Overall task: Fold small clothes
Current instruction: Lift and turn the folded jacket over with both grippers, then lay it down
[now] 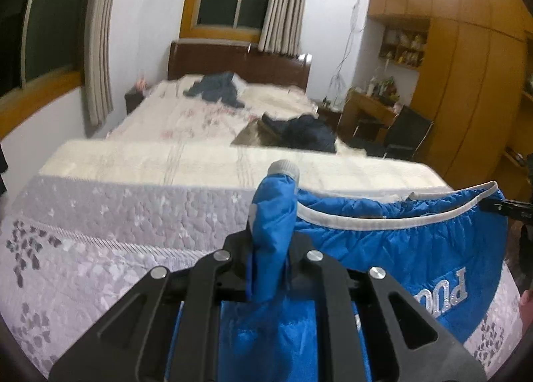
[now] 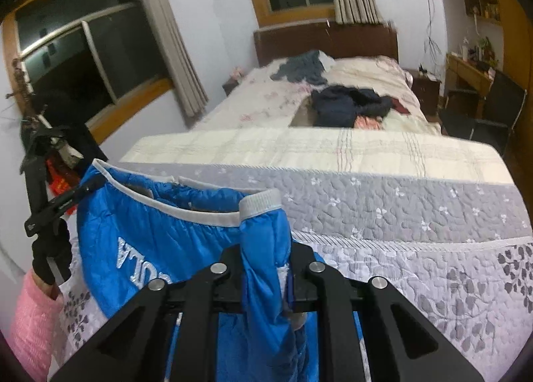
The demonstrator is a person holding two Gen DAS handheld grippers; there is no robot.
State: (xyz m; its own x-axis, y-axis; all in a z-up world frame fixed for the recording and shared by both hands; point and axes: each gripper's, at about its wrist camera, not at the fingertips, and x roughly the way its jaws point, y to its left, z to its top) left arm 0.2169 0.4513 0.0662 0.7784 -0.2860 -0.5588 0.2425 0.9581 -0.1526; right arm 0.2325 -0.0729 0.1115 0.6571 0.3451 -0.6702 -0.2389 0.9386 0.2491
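A small blue padded jacket (image 1: 399,248) with white lettering and a pale trim hangs stretched between my two grippers above the bed. My left gripper (image 1: 269,242) is shut on one sleeve, whose grey ribbed cuff (image 1: 283,168) sticks up past the fingers. In the right wrist view the jacket (image 2: 150,232) spreads to the left. My right gripper (image 2: 266,252) is shut on the other sleeve, just below its grey cuff (image 2: 261,203). Each view shows the other gripper at the far end of the garment: the right one (image 1: 509,208) and the left one (image 2: 66,198).
Below lies a quilted grey and lilac floral bedspread (image 2: 416,265). Farther up the bed are a dark pile of clothes (image 2: 346,105) and a grey-blue garment (image 2: 299,70) near the headboard. A black chair (image 1: 406,132), a desk and a wooden wardrobe stand right. A pink sleeve (image 2: 30,318) shows.
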